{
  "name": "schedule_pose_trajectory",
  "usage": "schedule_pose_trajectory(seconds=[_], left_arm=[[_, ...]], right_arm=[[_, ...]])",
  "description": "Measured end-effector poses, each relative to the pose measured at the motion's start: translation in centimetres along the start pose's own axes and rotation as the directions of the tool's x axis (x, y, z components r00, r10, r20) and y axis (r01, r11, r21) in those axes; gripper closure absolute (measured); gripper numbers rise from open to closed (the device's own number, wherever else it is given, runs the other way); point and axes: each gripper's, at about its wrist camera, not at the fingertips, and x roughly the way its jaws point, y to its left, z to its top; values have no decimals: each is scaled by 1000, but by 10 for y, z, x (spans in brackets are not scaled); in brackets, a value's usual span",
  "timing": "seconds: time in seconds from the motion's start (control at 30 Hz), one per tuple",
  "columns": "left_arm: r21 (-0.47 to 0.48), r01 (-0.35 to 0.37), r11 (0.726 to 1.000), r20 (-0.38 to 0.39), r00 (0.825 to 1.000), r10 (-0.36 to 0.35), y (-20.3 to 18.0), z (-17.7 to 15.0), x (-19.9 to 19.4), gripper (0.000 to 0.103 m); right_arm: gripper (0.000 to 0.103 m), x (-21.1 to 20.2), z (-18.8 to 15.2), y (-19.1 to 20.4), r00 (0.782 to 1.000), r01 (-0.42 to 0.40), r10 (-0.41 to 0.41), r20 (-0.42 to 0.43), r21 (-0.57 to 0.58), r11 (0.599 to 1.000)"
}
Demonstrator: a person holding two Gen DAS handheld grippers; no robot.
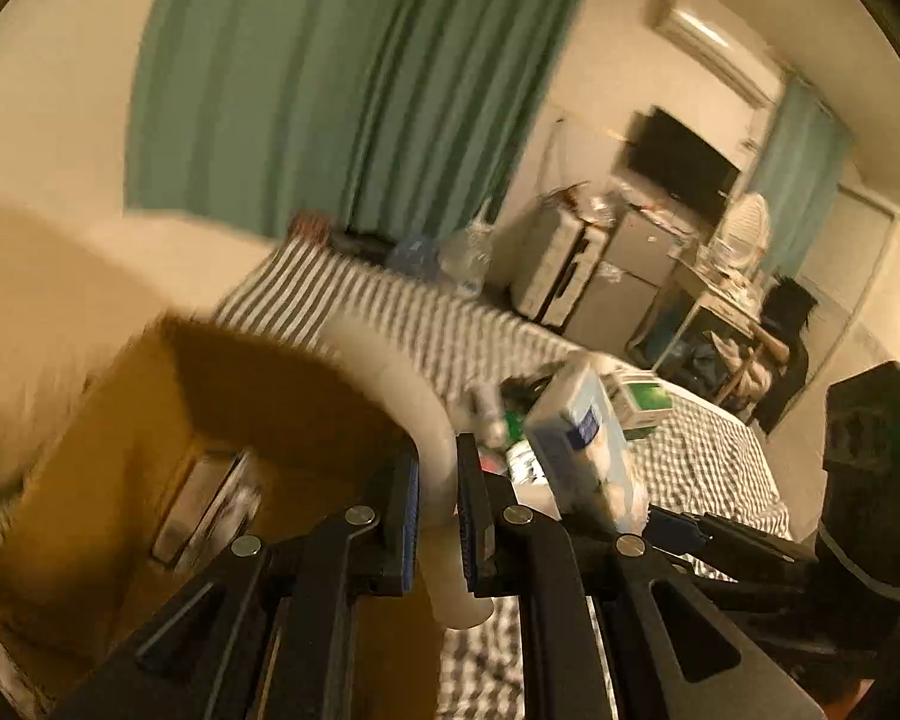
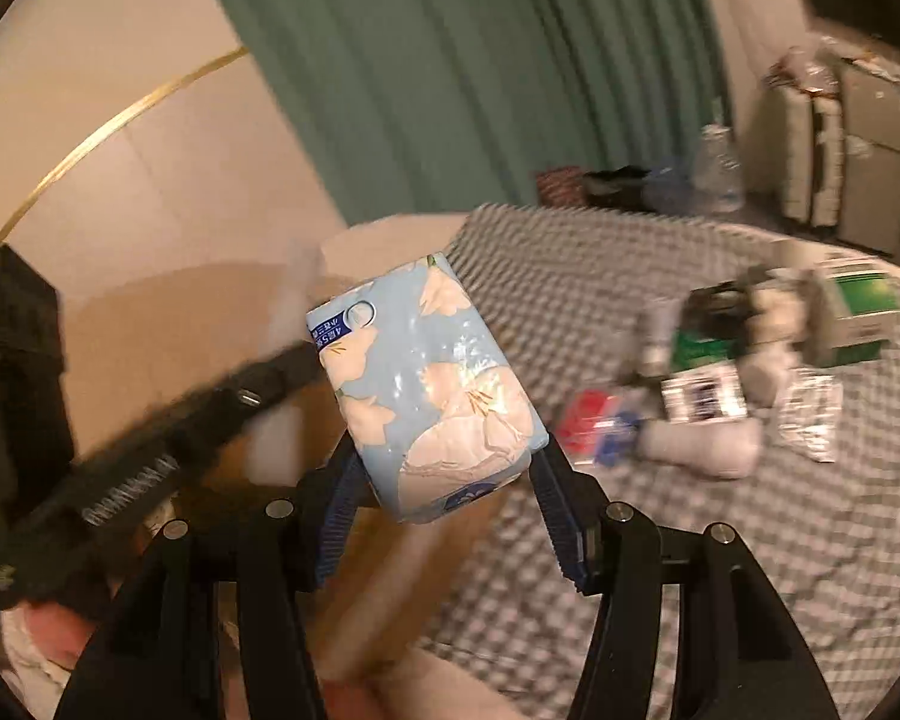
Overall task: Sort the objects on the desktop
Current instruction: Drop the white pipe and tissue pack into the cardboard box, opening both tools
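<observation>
Floral blue tissue pack (image 2: pixel 432 384), tilted

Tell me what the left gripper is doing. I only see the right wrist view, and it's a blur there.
Observer: The left gripper is shut on a white tube, which curves up out of its fingers.
Operator: Where is the tube relative to the box?
Observer: It arcs over the right edge of the open box.
Operator: Anything in the box before my pack goes in?
Observer: One flat shiny item lies on the bottom. It is too blurred to identify.
</observation>
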Motion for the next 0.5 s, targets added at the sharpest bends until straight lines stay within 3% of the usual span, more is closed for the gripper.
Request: schedule_pose_trajectory(seconds=[0.1,0.2,0.27,0.3,0.33,0.37,0.4,0.43,0.47,0.5], left_arm=[[-47,-102,994,-61,993,99,33,-4,18,93],[-98,-161,982,-78,985,153,57,-3,27,93],[-120,-213,970,-98,975,201,68,-5,30,90],[-130,-235,963,-110,969,222,71,-6,33,88],[-145,-251,957,-117,965,235,76,-7,36,81],[-160,-262,952,-123,962,244,81,-7,38,66],[-173,-274,946,-132,958,253,85,-8,40,56],[-177,-286,942,-136,955,265,86,-8,41,39],[-176,-298,938,-129,952,278,86,-9,40,30],[-170,-310,935,-114,949,294,84,-8,37,26]], right_arm=[[48,32,5,15,999,-10,9,-31,-13,1000],[48,49,10,23,999,-25,25,-43,-2,1000],[45,55,12,23,998,-42,42,-41,17,999],[39,55,13,24,998,-49,50,-37,27,998],[31,57,15,21,998,-56,57,-26,42,998],[16,54,16,20,999,-50,51,-12,53,997],[14,50,17,18,999,-41,41,5,61,997],[14,42,19,14,999,-38,36,29,66,997],[14,32,20,12,998,-31,28,49,66,997],[14,21,21,5,997,-13,8,75,63,998]])
